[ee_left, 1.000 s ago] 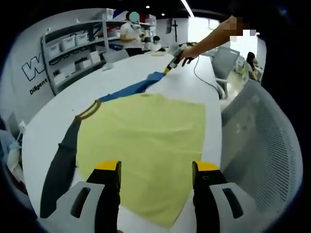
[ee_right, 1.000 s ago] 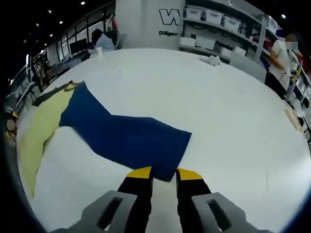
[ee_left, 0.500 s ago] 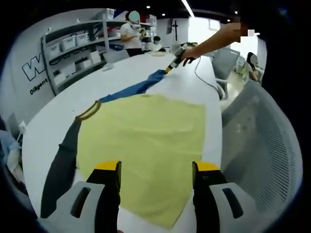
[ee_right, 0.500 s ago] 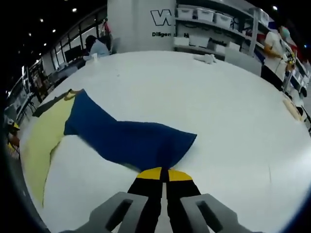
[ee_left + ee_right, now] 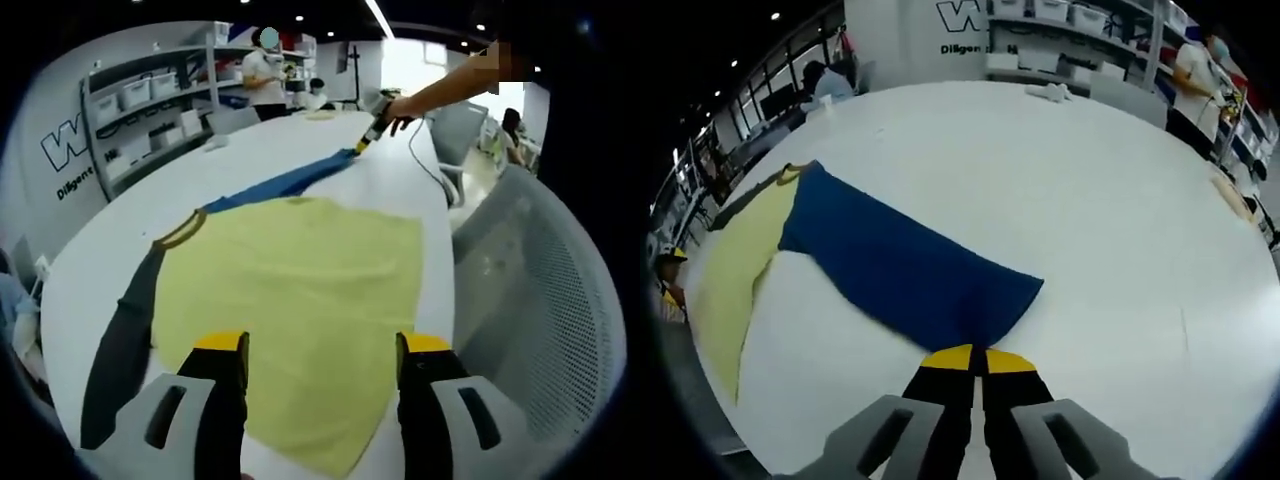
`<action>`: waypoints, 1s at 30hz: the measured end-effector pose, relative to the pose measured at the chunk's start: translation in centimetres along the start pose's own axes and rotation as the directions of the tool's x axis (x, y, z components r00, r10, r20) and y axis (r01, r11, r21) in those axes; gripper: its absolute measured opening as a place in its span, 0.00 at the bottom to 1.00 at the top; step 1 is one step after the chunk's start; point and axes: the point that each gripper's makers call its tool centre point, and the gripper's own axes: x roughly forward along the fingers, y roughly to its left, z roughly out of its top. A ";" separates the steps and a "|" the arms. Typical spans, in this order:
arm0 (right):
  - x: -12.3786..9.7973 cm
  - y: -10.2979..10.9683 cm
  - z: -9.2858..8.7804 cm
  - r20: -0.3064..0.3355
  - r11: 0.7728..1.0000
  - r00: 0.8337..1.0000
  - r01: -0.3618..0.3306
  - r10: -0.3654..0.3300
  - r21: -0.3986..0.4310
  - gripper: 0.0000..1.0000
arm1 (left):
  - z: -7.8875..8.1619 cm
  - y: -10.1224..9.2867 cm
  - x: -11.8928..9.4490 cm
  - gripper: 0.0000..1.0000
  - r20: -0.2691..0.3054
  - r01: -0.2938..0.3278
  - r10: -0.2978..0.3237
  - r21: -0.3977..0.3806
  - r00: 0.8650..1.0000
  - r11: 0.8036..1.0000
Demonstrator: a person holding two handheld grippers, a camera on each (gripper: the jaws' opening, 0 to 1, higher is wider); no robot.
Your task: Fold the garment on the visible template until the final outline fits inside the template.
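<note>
Now my right gripper (image 5: 974, 359) has pinched shut on the blue sleeve (image 5: 910, 270), stretching it across the white table (image 5: 1090, 200). My left gripper (image 5: 322, 350) hovers wide over the yellow shirt body (image 5: 300, 300), so folding can begin.

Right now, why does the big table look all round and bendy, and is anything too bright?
Left gripper view: the fisheye lens curves the white table and grey mesh chair; the far window glares white. Right gripper view: the table edge bows too, ceiling lamps reflect softly off it, and the dark blue sleeve stays sharp beside the pale yellow shirt body.
</note>
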 end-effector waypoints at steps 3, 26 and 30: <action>-0.2 0.0 0.2 0.019 0.998 1.000 0.023 -0.022 -0.052 0.00 | -0.1 -0.2 -0.1 0.58 0.001 0.003 -0.003 0.001 1.000 1.000; -5.3 9.8 4.2 0.181 0.947 0.966 -0.124 0.183 -0.295 0.19 | -5.2 -1.9 0.2 0.59 -0.071 0.003 -0.005 -0.022 0.997 1.000; -6.1 12.0 4.6 0.195 0.927 0.954 -0.153 0.229 -0.341 0.23 | -5.8 -2.1 0.1 0.59 -0.079 0.003 -0.005 -0.022 0.997 1.000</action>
